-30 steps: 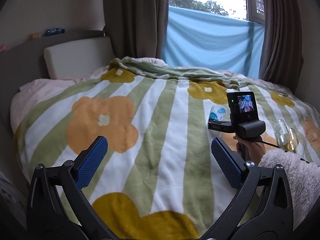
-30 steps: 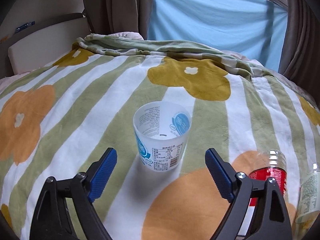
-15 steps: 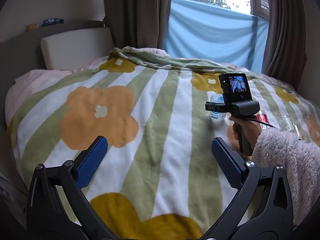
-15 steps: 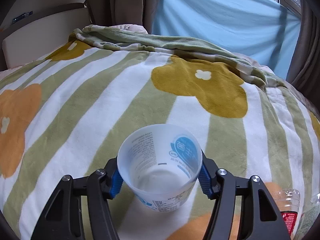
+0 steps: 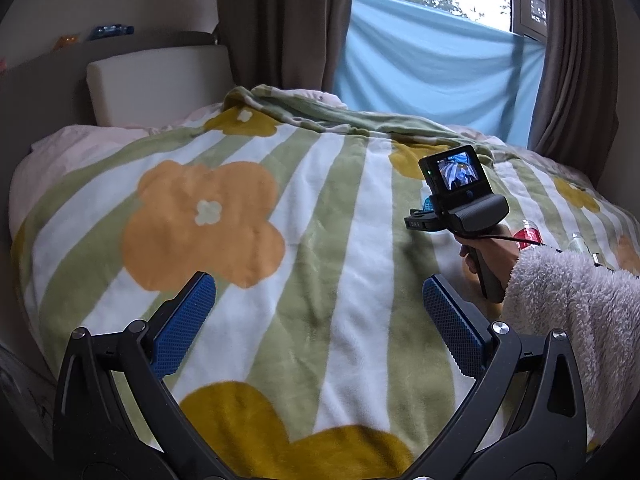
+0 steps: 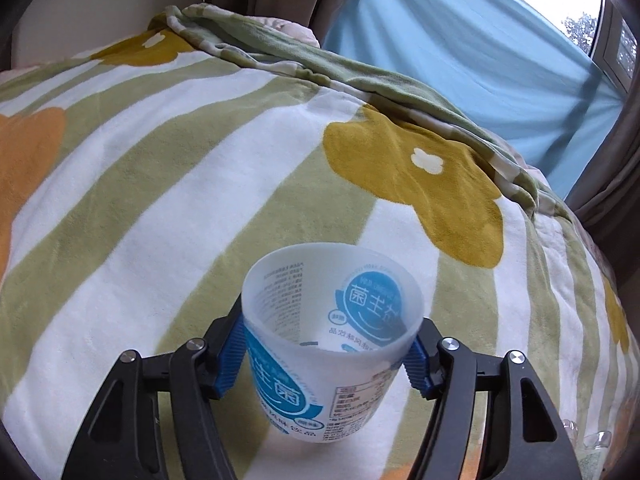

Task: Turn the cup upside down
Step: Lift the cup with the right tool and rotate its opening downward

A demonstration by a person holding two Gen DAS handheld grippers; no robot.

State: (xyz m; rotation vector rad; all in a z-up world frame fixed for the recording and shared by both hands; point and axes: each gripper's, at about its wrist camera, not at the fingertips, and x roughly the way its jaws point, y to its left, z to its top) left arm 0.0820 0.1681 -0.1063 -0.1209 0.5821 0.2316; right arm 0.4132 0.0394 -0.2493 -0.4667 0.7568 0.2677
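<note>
A translucent white plastic cup point(image 6: 328, 360) with blue print stands mouth up, held above the flowered blanket point(image 6: 200, 200). My right gripper point(image 6: 326, 364) is shut on the cup, one blue pad on each side of its wall. In the left wrist view the right gripper's handle and camera point(image 5: 456, 196) hide most of the cup; only a sliver point(image 5: 427, 200) shows. My left gripper point(image 5: 316, 320) is open and empty over the blanket's near part.
A red-labelled bottle point(image 5: 528, 236) and a clear bottle point(image 5: 576, 242) lie on the blanket to the right. A white pillow point(image 5: 156, 84) leans on the headboard at the back left. Curtains and a blue sheet cover the window behind.
My right gripper moved forward around the cup, closed on it and lifted it slightly. The left gripper stayed open and shifted little.
</note>
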